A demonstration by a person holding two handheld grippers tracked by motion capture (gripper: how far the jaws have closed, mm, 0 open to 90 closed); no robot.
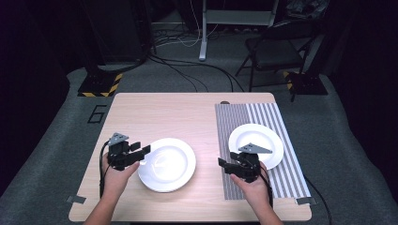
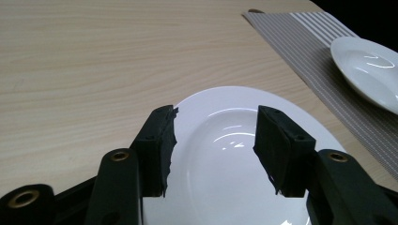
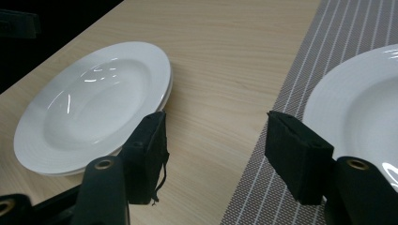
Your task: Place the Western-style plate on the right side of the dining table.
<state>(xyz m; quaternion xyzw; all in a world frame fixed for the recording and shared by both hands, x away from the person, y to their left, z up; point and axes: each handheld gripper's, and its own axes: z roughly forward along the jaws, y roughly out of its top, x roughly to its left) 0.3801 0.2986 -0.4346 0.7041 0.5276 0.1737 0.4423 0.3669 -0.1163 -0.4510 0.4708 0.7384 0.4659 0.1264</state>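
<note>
Nearest the person, two forearms come in over the front edge of the tabletop [image 1: 187, 105], each hand carrying a gripper. The left gripper [image 1: 141, 153] sits at the left rim of a white plate stack [image 1: 167, 164] that lies on bare wood left of centre. In the left gripper view its fingers [image 2: 162, 150] stand apart over the near part of the stack, one finger over the rim and the other over the bowl, with white china showing between them; they press on nothing. From the right gripper view the stack's edge shows a second rim beneath the top one, so at least two plates lie together.

The right gripper [image 1: 226, 165] hovers over the near left part of the striped placemat [image 1: 291, 173], its fingers [image 3: 298, 157] likewise spread with nothing between them. One finger hangs above bare wood, the other above the placemat's edge, just beside the near rim of a single white plate [image 1: 263, 140] that rests on the placemat.

Between the stack and the placemat runs a strip of bare wood, and the two plates lie well apart. Left of the stack there is open tabletop up to the left edge. Farther off, the back half of the tabletop is bare wood, and the placemat reaches nearly to the far edge. Beyond it, on the floor, stand a folding chair [image 1: 274, 51] and cables [image 1: 187, 70].
</note>
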